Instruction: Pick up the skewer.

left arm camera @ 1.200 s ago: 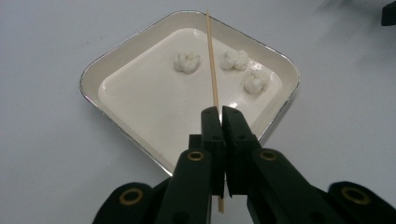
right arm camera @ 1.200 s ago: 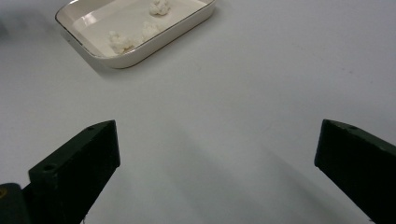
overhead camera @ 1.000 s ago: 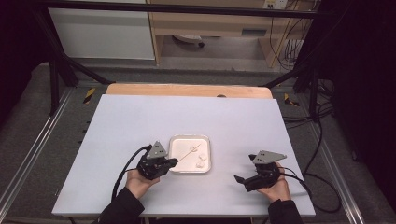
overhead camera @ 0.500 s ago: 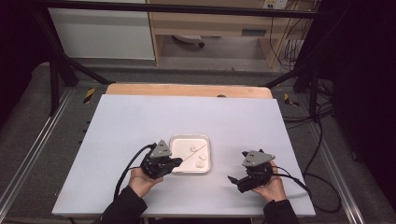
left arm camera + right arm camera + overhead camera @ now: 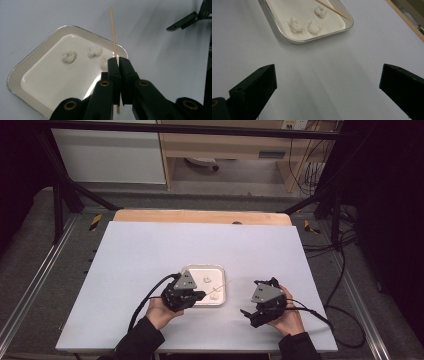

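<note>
high view, bench (image 5: 150,250): white top, wooden strip along far edge
high view, tray (image 5: 216,270): small, white inside with metal rim, on the bench near the person's edge, between the two hands
high view, left gripper (image 5: 200,295): at the tray's near left corner, clenched on a skewer (image 5: 223,286) that slants out over the tray toward the right
high view, right gripper (image 5: 246,312): right of the tray, apart from it, pointing left
left gripper view, left gripper (image 5: 118,62): jaws pressed together on the skewer (image 5: 113,37), stick runs up past the tips, its point over the bench beyond the tray (image 5: 17,72)
left gripper view, lumps (image 5: 68,56): three small white ones in the tray, one partly behind the jaw tips
right gripper view, right gripper (image 5: 328,82): released, jaws wide, bare bench between them
right gripper view, tray (image 5: 277,23): ahead of the jaws, three lumps (image 5: 296,25) inside, skewer (image 5: 332,9) crossing its far corner
</note>
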A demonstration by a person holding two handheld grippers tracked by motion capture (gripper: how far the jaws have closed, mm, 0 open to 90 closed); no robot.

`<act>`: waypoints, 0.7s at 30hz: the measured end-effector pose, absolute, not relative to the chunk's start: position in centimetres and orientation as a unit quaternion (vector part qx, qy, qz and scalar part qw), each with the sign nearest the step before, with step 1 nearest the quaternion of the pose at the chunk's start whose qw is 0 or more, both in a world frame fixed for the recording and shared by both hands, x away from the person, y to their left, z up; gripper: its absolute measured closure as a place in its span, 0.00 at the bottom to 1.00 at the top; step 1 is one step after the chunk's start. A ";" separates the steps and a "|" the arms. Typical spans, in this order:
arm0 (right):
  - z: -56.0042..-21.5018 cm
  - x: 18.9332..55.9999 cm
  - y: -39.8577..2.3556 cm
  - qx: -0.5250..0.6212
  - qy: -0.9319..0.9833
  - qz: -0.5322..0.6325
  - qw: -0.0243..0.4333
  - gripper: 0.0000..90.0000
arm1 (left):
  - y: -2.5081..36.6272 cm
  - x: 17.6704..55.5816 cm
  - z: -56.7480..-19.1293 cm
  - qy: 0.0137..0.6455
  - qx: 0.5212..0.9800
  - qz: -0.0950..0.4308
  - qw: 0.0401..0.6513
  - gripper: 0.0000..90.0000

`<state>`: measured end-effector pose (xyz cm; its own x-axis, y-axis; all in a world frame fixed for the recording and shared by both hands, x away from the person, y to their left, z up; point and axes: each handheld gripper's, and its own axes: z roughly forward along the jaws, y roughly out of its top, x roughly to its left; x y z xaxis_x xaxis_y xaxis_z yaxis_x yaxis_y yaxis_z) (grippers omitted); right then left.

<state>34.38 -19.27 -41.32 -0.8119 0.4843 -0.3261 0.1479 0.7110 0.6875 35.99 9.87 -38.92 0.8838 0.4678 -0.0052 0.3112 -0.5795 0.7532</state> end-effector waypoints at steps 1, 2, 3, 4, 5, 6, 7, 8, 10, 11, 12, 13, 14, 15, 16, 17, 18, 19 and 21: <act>-41.3 34.4 -19.2 0.175 0.892 0.333 0.252 0.02 | 9.6 36.0 -38.9 0.217 0.885 0.097 0.400 0.98; -41.3 34.4 -19.2 0.173 0.893 0.330 0.253 0.02 | 9.4 36.0 -38.8 0.213 0.887 0.098 0.397 0.98; -41.2 34.3 -19.1 0.170 0.894 0.326 0.257 0.02 | 9.2 36.0 -38.7 0.211 0.889 0.097 0.395 0.98; -41.2 34.3 -19.1 0.166 0.895 0.321 0.262 0.02 | 9.0 36.0 -38.7 0.207 0.891 0.096 0.393 0.98; -41.2 34.2 -19.0 0.165 0.896 0.319 0.262 0.03 | 8.7 36.0 -38.6 0.205 0.892 0.096 0.392 0.98; -41.2 34.2 -19.0 0.160 0.897 0.315 0.266 0.03 | 8.5 36.0 -38.6 0.201 0.894 0.096 0.388 0.98; -41.1 34.1 -18.9 0.155 0.897 0.312 0.272 0.04 | 8.2 36.0 -38.5 0.199 0.895 0.096 0.387 0.98; -41.1 34.0 -18.9 0.151 0.897 0.310 0.278 0.05 | 7.9 36.0 -38.5 0.196 0.897 0.096 0.385 0.98; -41.1 33.9 -18.8 0.143 0.898 0.303 0.285 0.06 | 7.5 36.1 -38.4 0.191 0.900 0.095 0.381 0.98; -41.0 33.9 -18.8 0.139 0.899 0.298 0.288 0.06 | 7.3 36.1 -38.4 0.188 0.901 0.094 0.380 0.98; -41.0 33.8 -18.7 0.133 0.900 0.294 0.293 0.07 | 7.2 36.1 -38.3 0.187 0.901 0.093 0.380 0.98; -41.0 33.7 -18.6 0.128 0.901 0.289 0.297 0.08 | 7.0 36.1 -38.3 0.184 0.902 0.093 0.379 0.98; -40.9 33.7 -18.5 0.121 0.902 0.285 0.302 0.09 | 6.8 36.1 -38.3 0.182 0.904 0.093 0.376 0.98; -40.9 33.7 -18.5 0.116 0.902 0.282 0.305 0.11 | 6.6 36.1 -38.3 0.180 0.905 0.091 0.374 0.98; -40.9 33.6 -18.4 0.110 0.903 0.279 0.308 0.12 | 6.4 36.1 -38.3 0.177 0.907 0.092 0.371 0.98; -40.9 33.6 -18.3 0.104 0.903 0.276 0.312 0.13 | 6.3 36.1 -38.3 0.175 0.908 0.091 0.370 0.98; -40.9 33.6 -18.2 0.099 0.903 0.274 0.315 0.15 | 6.2 36.2 -38.3 0.173 0.909 0.090 0.368 0.98; -40.9 33.6 -18.1 0.090 0.904 0.270 0.321 0.16 | 6.0 36.2 -38.3 0.171 0.910 0.090 0.367 0.98; -40.9 33.5 -17.9 0.077 0.904 0.264 0.328 0.19 | 5.8 36.2 -38.2 0.169 0.912 0.088 0.363 0.98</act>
